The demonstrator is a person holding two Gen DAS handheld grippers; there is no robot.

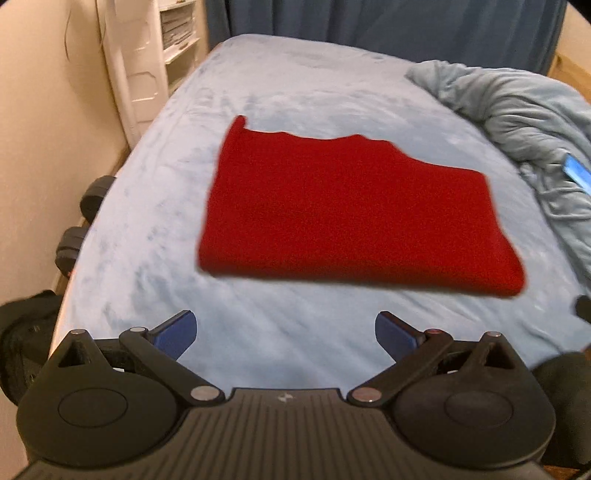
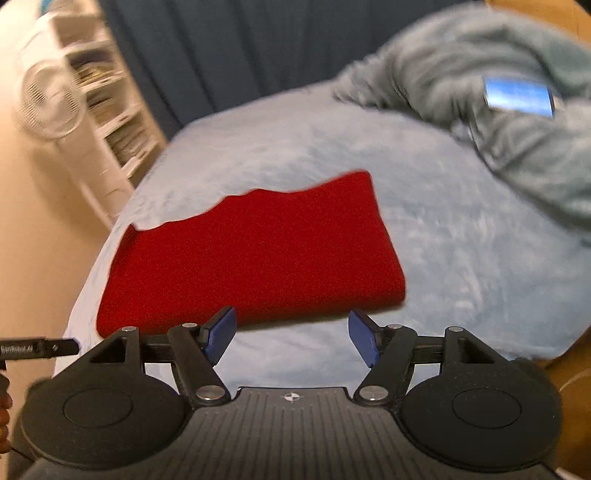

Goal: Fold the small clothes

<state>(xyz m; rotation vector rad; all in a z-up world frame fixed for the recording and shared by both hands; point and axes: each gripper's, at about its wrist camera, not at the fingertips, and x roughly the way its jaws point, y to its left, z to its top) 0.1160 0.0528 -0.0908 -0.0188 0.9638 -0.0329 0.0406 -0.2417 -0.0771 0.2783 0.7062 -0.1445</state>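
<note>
On my left feed, the far left edge shows a cream wall and a white shelf unit [image 1: 177, 33] with stacked papers, then the bed [image 1: 155, 229] under its pale blue sheet. My left claw [image 1: 284, 332] sits low in the frame, blue pads spread wide with nothing between them, clear of the fabric. Ahead of it the red garment [image 1: 343, 210] lies folded into a flat, roughly rectangular shape on the sheet, near the middle of the bed, its near edge thick and rounded. To the right, a rumpled blue-grey blanket [image 1: 517, 107] is heaped along the bed's side, with a small glowing blue screen [image 1: 578, 171] resting on it. On my right feed, blurred, a white fan [image 2: 48, 99] stands at the far left by the shelves, and the tip of the other tool pokes in at the lower left. My right claw [image 2: 291, 339] is also spread wide and holding nothing; its left pad [image 2: 221, 334] overlaps the garment's near edge in the view, though I cannot tell whether it touches. The blanket fills the upper right.
</note>
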